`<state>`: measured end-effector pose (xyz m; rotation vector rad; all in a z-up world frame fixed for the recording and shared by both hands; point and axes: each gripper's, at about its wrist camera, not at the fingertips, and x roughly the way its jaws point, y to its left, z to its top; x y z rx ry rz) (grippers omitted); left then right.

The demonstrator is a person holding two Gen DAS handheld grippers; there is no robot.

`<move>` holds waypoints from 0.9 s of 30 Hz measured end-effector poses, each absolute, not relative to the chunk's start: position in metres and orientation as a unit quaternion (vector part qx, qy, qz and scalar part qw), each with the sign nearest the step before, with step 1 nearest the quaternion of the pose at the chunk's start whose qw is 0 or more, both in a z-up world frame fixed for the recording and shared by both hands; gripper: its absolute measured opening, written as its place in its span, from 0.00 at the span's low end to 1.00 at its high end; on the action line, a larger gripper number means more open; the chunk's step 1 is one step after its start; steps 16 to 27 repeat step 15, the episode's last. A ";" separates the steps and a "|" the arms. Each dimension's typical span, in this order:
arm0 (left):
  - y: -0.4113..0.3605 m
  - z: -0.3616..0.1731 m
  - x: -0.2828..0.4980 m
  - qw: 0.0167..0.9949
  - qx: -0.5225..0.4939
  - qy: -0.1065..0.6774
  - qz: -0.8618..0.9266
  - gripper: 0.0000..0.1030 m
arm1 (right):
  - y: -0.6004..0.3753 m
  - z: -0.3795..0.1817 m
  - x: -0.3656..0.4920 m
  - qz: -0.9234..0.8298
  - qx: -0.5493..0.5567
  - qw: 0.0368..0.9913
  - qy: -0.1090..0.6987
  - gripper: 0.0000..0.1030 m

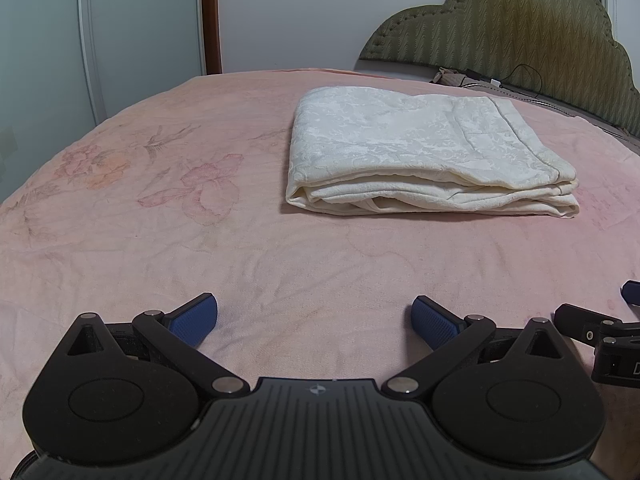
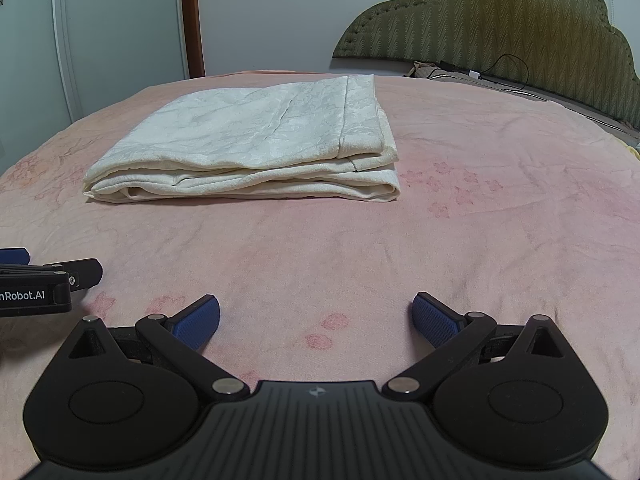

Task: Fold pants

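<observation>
Cream damask-weave pants (image 1: 424, 156) lie folded into a thick rectangular stack on the bed, layered edges facing me. Pink bedspread (image 1: 160, 220), soft nap, faded floral print, fine creases. My left tool (image 1: 315, 322) and right tool (image 2: 316, 320) rest short of the stack, both spread wide and empty; blue knurled pads (image 2: 198, 320), black linkage. Label on left tool body reads "nRobot.AI". Olive quilted scalloped headboard (image 2: 500, 20) beyond the pants.

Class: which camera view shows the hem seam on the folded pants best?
The right wrist view: the seam runs clearly across the top layer of the pants. The left wrist view shows the same pants with fainter, more oblique stitching.
</observation>
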<state>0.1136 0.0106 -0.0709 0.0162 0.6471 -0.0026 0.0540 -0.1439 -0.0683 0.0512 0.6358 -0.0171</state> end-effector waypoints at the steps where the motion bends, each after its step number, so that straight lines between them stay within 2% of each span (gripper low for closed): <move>1: 0.011 -0.071 0.114 0.948 0.008 0.318 -0.001 1.00 | -0.144 -0.068 0.054 -0.008 0.025 0.950 0.313 1.00; 27: 0.012 -0.070 0.113 0.949 0.003 0.316 -0.005 1.00 | -0.144 -0.068 0.054 -0.008 0.025 0.950 0.313 1.00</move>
